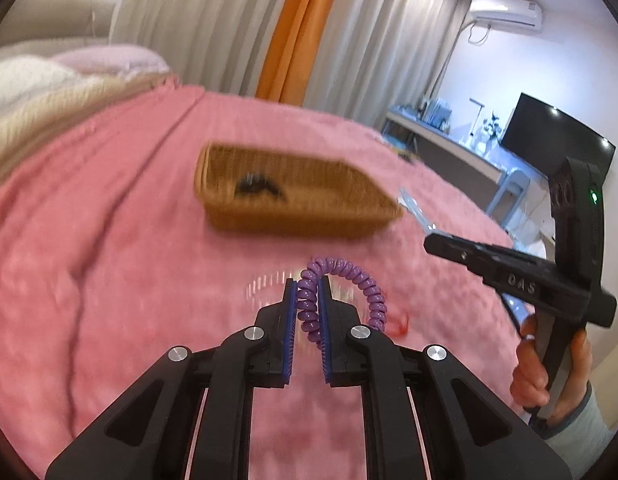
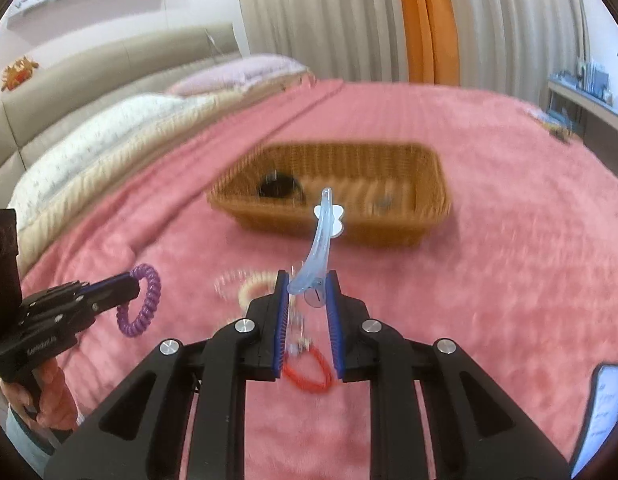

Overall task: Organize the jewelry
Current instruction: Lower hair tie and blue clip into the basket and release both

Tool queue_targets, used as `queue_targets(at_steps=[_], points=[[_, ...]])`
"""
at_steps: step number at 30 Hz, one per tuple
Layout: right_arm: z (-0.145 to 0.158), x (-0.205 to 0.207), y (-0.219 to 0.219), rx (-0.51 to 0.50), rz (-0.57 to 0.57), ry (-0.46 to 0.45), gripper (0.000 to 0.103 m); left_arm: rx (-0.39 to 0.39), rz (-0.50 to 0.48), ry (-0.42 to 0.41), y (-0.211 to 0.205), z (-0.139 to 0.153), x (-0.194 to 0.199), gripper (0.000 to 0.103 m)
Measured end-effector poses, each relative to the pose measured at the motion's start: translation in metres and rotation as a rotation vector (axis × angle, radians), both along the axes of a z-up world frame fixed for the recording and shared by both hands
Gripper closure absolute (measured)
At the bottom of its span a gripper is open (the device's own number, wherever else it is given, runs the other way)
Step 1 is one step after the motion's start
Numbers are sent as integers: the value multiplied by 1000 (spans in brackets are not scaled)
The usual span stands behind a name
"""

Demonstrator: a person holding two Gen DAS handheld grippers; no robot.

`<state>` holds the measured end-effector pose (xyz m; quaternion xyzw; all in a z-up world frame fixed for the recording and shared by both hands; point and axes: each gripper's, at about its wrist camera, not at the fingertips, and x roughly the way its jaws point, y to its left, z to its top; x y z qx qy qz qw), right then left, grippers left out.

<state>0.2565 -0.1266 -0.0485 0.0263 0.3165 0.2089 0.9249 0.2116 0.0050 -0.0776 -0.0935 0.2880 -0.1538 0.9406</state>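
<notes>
Left claw [image 1: 308, 300] clamped on purple coil hair tie [image 1: 341, 292], lifted over pink blanket [image 1: 109, 260]. Right claw [image 2: 307, 292] pinching blue hair clip [image 2: 319, 248], tip up. You look mid-carry. Next: bring both above wicker basket [image 2: 429, 216], release inside. Red band [image 2: 309, 376] left on blanket.

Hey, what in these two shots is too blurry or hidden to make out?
- Dark item in the basket: motion blur in both views; kind unclear.
- Small grey thing in the basket: right view, blurred and tiny.
- Pale rings on the blanket: blurred, partly behind the right gripper fingers.
- Red band: partly covered by those fingers.
- Phone: cut by the right view's edge.
</notes>
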Motion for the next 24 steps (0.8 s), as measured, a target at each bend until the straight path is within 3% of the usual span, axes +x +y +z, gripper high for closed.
queue_targets(at_steps=[5,10,13,19,24], points=[[19,40,-1,-2,-26,-37,87,4,9,-70,-8,35,40,95],[16,97,-1,-3,-39,-14,87,36,5,-88,-23,46,96,94],[3,125,3,-26,-28,11,87,109,8,-95,-36,41,131,94],[-30,168,4,-47,-35,91,87,94,-35,-30,-50,19,180,94],[-51,178,7,-69,-36,132,87,91,-40,34,-52,-8,205,94]])
